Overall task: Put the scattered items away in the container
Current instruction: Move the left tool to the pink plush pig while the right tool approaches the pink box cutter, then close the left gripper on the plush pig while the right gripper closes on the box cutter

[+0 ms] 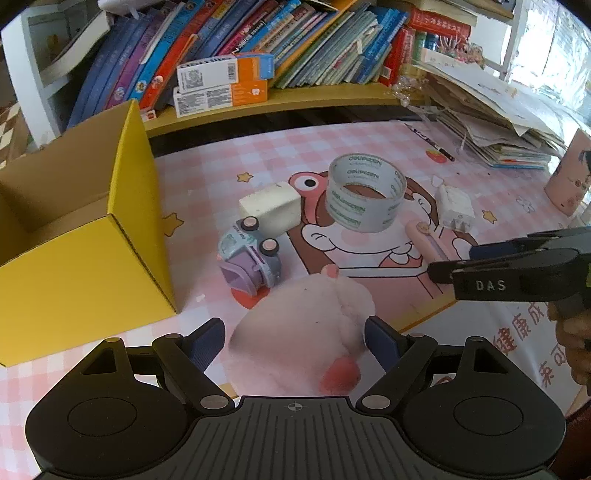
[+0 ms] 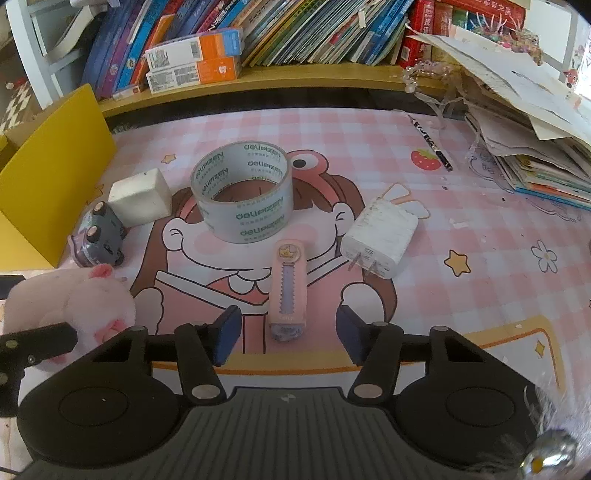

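An open yellow cardboard box (image 1: 88, 254) stands at the left; it also shows in the right wrist view (image 2: 55, 173). My left gripper (image 1: 295, 341) is open with a pink plush toy (image 1: 303, 328) between its fingers, not squeezed. My right gripper (image 2: 288, 334) is open, its fingers either side of the near end of a pink correction tape dispenser (image 2: 288, 288). On the mat lie a tape roll (image 2: 243, 192), a white block (image 2: 142, 197), a toy car (image 2: 99, 236) on its side and a white charger plug (image 2: 380, 236). The right gripper shows from the side in the left wrist view (image 1: 443, 271).
The pink checked cartoon mat (image 2: 461, 221) covers the table. A shelf of books (image 2: 295, 29) and boxes runs along the back. A messy paper stack (image 2: 535, 122) fills the back right, with a pencil (image 2: 430, 142) beside it. A pink cup (image 1: 570, 177) stands at far right.
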